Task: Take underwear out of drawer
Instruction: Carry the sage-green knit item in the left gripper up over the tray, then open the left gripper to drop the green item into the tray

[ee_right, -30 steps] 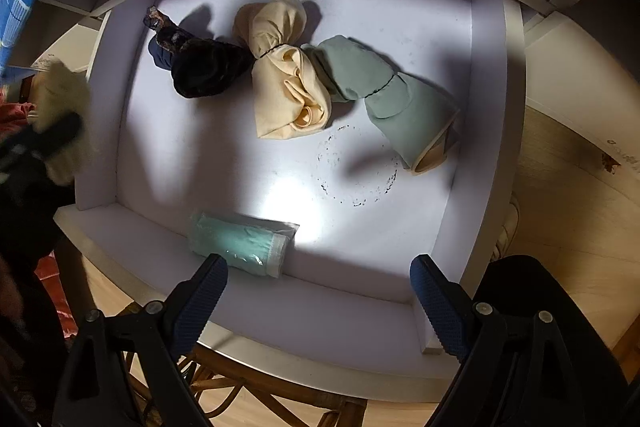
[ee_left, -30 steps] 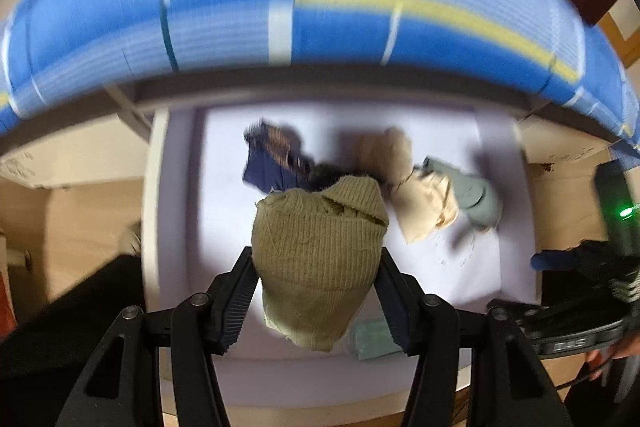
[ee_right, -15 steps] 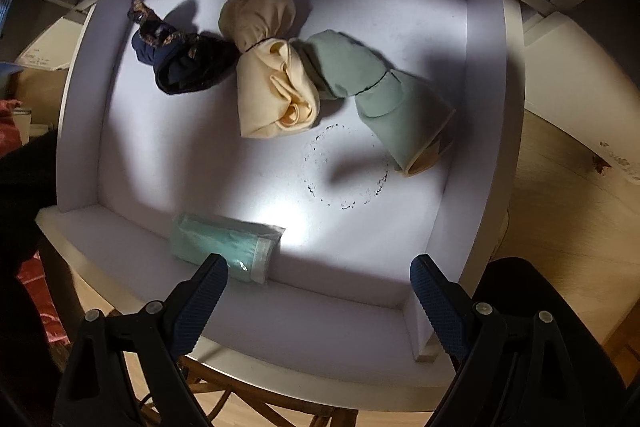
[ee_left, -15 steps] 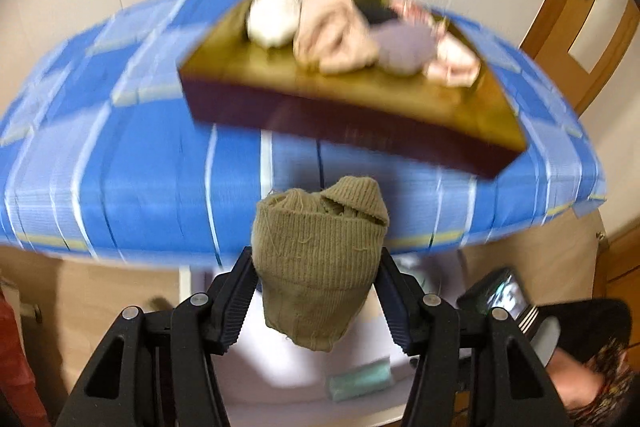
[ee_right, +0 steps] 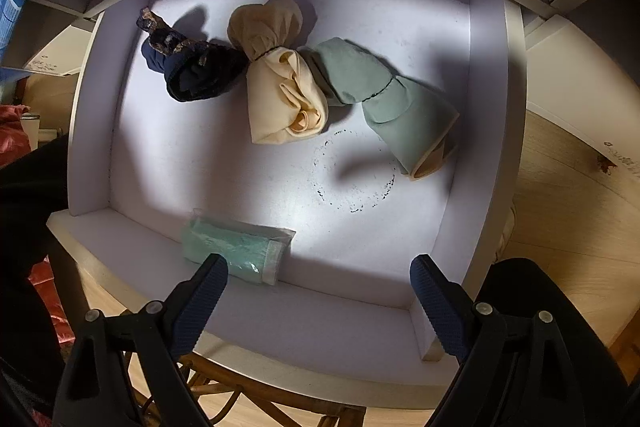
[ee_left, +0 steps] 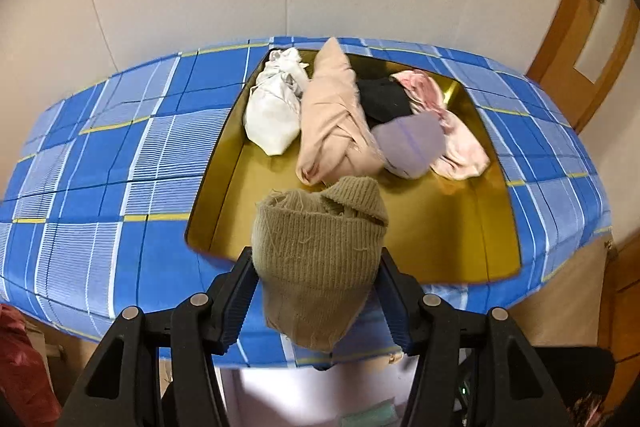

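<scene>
My left gripper (ee_left: 316,303) is shut on an olive knitted roll of underwear (ee_left: 318,259), held above the near edge of a gold tray (ee_left: 460,235). The tray holds several rolled garments: a white one (ee_left: 274,111), a beige one (ee_left: 334,115), a black one (ee_left: 382,99), a lilac one (ee_left: 412,143) and a pink one (ee_left: 452,135). My right gripper (ee_right: 318,303) hangs open over the front of the white drawer (ee_right: 480,107). In the drawer lie a dark blue roll (ee_right: 192,71), a cream roll (ee_right: 280,87), a sage green roll (ee_right: 392,103) and a mint packet (ee_right: 236,251).
The tray sits on a blue checked cloth (ee_left: 100,167) covering the table over the drawer. A wooden door (ee_left: 588,39) stands at the right. Wooden floor (ee_right: 572,207) and a wicker frame (ee_right: 240,399) lie below the drawer. A dark sleeve (ee_right: 28,227) is at the left.
My left gripper has risen with the olive roll from over the drawer up to the tray on the table. The right gripper has shifted only slightly above the drawer.
</scene>
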Demonstrator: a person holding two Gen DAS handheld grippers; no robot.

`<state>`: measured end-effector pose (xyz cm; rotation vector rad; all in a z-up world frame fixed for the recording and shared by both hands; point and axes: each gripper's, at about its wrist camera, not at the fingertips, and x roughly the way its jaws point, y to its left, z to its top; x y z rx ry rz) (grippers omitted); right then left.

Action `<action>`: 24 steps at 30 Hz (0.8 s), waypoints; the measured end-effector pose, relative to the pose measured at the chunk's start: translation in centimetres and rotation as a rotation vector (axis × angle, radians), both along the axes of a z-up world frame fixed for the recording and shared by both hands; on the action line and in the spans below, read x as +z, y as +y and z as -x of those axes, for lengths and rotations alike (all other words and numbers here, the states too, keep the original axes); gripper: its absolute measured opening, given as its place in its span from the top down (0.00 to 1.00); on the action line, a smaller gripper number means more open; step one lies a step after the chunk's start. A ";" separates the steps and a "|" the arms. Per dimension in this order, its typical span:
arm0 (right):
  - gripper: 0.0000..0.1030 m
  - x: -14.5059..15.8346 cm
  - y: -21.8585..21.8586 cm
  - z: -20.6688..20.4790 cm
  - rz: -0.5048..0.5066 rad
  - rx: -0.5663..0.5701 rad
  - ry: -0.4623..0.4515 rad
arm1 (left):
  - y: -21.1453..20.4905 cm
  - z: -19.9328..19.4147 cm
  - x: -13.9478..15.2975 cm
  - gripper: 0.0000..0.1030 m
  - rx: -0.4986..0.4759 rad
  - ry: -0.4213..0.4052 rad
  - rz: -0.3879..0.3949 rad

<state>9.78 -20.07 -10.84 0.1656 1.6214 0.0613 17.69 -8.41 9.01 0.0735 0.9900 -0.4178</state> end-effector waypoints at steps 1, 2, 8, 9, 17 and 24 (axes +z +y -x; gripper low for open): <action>0.09 0.0 0.0 0.0 -0.002 -0.001 0.000 | 0.0 -0.6 0.0 0.44 0.008 0.010 -0.004; 0.09 0.1 -0.1 0.0 -0.004 -0.002 0.001 | -0.1 -1.2 -0.1 0.44 0.016 0.018 -0.007; 0.09 0.5 -0.1 0.0 -0.029 -0.009 -0.003 | -0.9 -4.5 -0.5 0.44 0.045 0.007 -0.089; 0.09 0.5 0.0 0.0 -0.033 -0.008 -0.005 | -1.0 -4.9 -0.7 0.44 0.045 0.010 -0.100; 0.09 0.7 0.1 -0.2 -0.055 -0.019 -0.008 | -0.9 -6.5 -1.9 0.35 0.081 0.004 -0.175; 0.09 0.9 0.3 -0.3 -0.061 -0.010 -0.015 | 1.3 -4.8 -0.3 0.32 0.132 -0.072 -0.088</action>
